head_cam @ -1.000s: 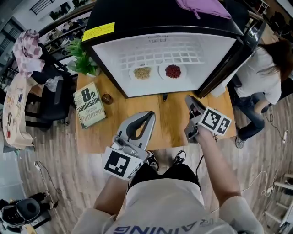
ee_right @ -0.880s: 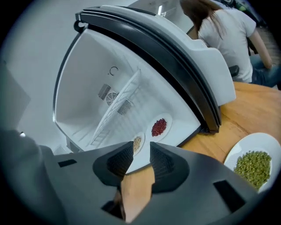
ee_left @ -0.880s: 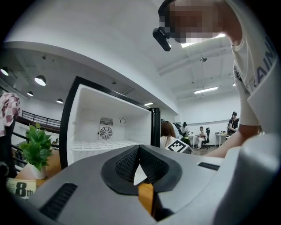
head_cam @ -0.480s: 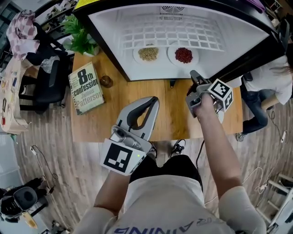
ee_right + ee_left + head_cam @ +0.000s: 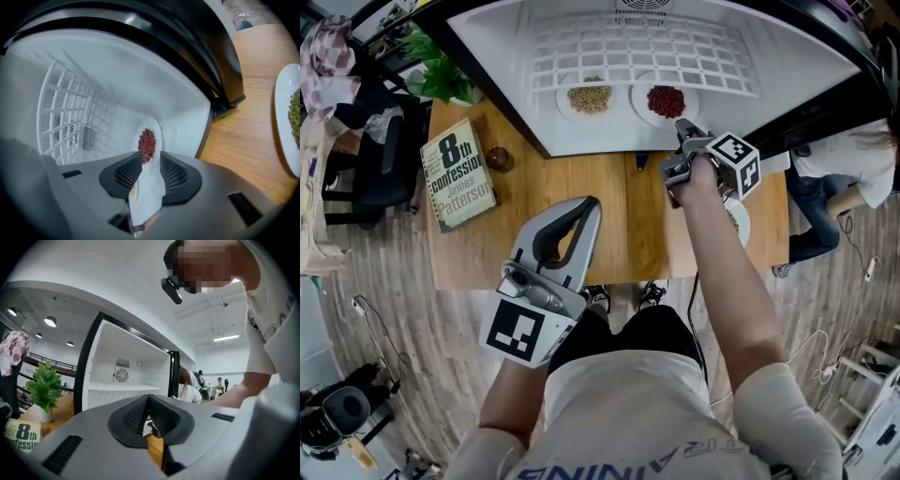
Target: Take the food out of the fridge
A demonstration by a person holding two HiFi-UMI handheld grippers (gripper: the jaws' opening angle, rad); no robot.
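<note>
The round white plate of red beans (image 5: 666, 100), upper centre inside the black fridge (image 5: 534, 112), sits between my right gripper's (image 5: 151, 158) parted jaws; next, clamp its rim.

You can read "8th confession" and "James Patterson" on the olive-green paperback book (image 5: 457, 180), and the letters "AINING" on your white T-shirt (image 5: 619, 412).

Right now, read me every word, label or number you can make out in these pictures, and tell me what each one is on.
"8th confession James Patterson": on the cover of the book lying on the wooden table.
"AINING": on the person's shirt; the start of the word is cut off at the bottom edge of the head view.
Nothing else can be read.
</note>
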